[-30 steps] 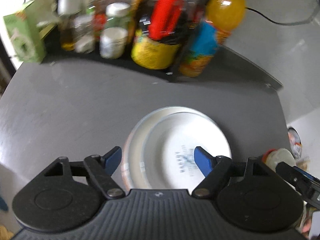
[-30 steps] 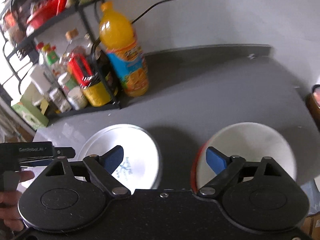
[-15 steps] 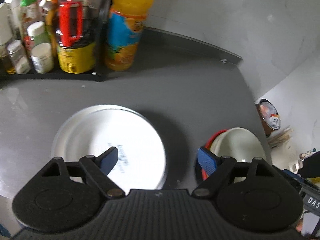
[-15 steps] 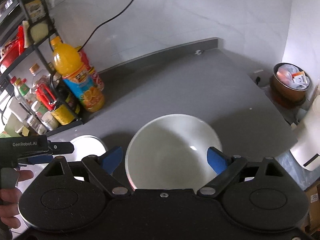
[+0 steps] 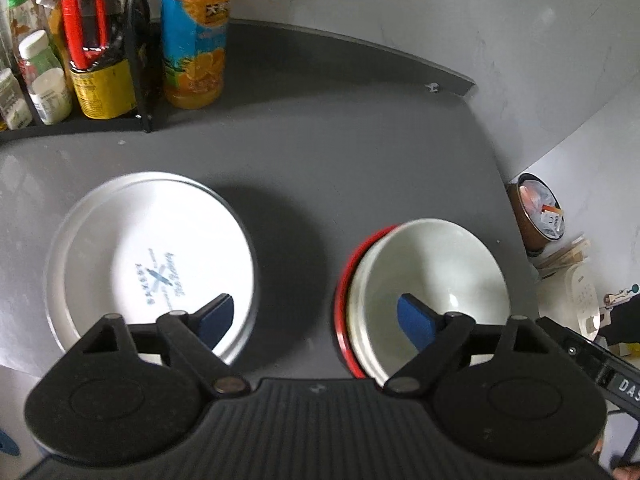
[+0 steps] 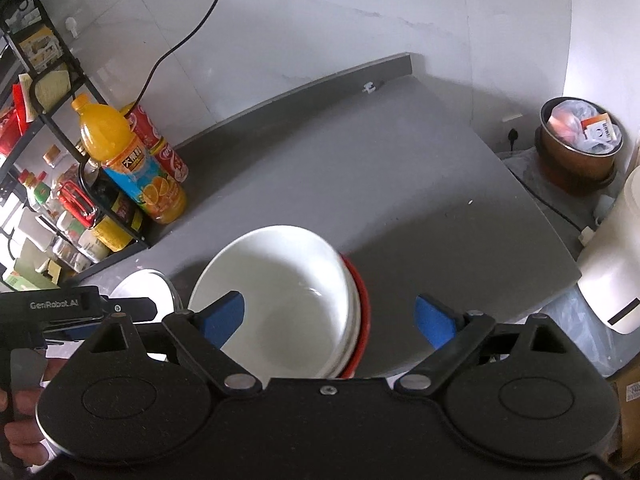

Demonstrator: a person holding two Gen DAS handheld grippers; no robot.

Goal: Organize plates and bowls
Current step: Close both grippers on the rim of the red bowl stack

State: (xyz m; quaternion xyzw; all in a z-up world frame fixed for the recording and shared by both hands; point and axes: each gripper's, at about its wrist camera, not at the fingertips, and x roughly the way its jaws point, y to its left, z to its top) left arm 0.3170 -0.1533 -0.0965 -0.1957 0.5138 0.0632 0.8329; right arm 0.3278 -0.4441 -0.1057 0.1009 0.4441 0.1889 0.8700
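Both views have swung rightward; plates (image 5: 152,260) sit lower left, nested bowls (image 5: 428,284) lower right. Left gripper (image 5: 316,316) and right gripper (image 6: 328,316) hover spread, empty. A rim-only pinch could tip the bowls.

the left claw's housing (image 6: 60,306), at the lower left of the right wrist view, carries pale lettering that reads "genrobot.ai". in the left wrist view, at the lower right edge of the frame, the right claw's housing (image 5: 624,384) shows the white letters "das", cut off by the frame. the white plate (image 5: 152,264) at the left of that view bears blue print around a crossed mark in its middle; it is blurred and seems to read "bakery" on one side, the other line unreadable. the orange juice bottle (image 5: 194,36) at the upper left has chinese characters on its blue label, too small to read.
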